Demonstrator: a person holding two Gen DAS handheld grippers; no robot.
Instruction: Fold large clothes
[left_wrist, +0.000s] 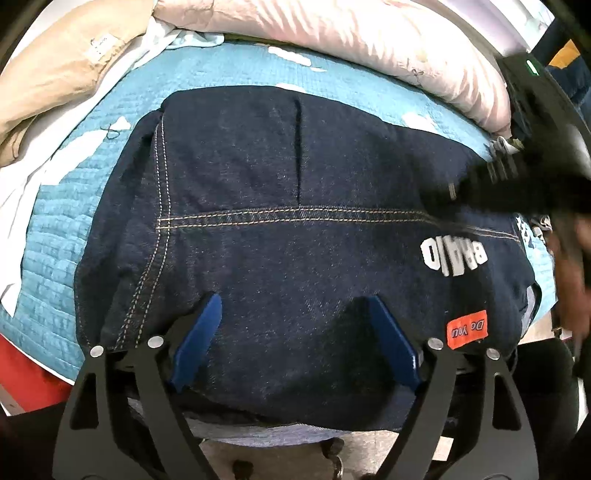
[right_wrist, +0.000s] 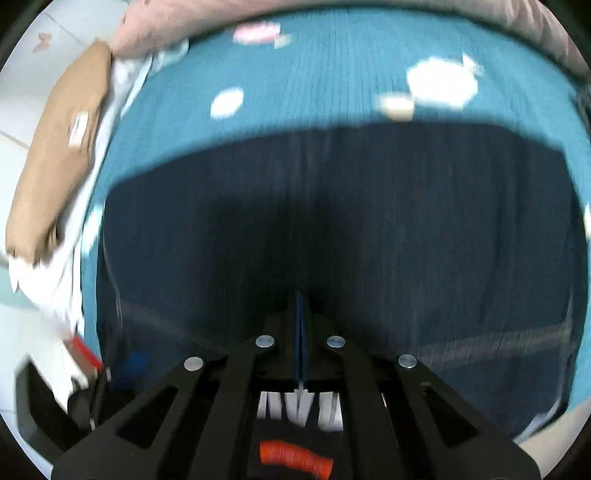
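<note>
Left wrist view, biggest first: teal quilted bed cover fills the upper frame, pink duvet bunched at 12–2 o'clock, tan pillow at 10 o'clock. Dark denim garment lies on the cover, centre frame, already doubled into a rough rectangle: orange-stitched seams crossing, white lettering at 3 o'clock, small orange patch at 4 o'clock.

Left gripper sits at 6 o'clock over the near edge of the denim. Jaws spread wide, blue pads on either side of bare cloth, nothing pinched. Reads as let go.

Right gripper: jaws fully together, blue pads meeting in one thin line, no cloth visible between them. Hangs above the denim.

Step, my read: a fold is laid down and both grippers are free; garment looks largely folded. Next move probably calls for flattening the top layer or re-gripping an edge for one more fold. Needs open jaws on the right first.

View differences: left view is sharp, shows seams, lettering, and the right gripper's dark body crossing in at 3 o'clock. Right view is smeared, no stitching detail, but it shows the denim's far edge against the cover at 12 o'clock, and white cloud shapes on the cover beyond.
</note>
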